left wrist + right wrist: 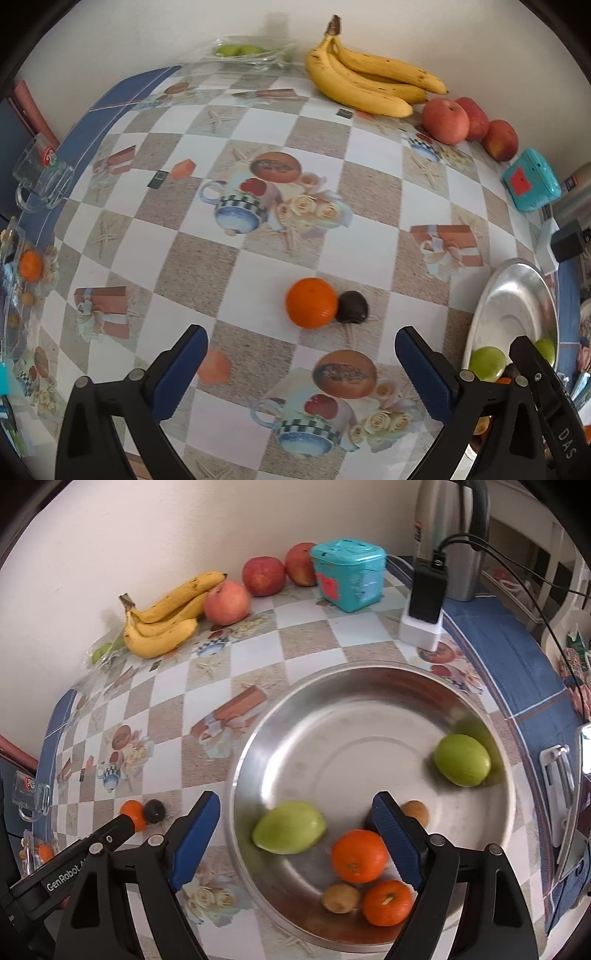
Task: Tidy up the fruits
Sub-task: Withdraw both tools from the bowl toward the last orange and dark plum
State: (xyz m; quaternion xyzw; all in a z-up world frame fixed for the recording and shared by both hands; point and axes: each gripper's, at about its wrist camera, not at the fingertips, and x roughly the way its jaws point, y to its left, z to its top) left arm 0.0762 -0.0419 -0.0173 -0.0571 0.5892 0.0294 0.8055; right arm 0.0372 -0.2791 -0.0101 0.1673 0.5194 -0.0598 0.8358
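We see the bananas and three apples along the worktop's back edge by the wall. The metal bowl near the right edge holds two oranges. A tangerine touches a dark fruit mid-worktop.

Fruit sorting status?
Done: two green fruits, two oranges and small brown fruits lie in the round steel bowl. In hand: nothing, both hand-held grippers open. Left: table orange, dark round fruit, yellow bananas, red apples.
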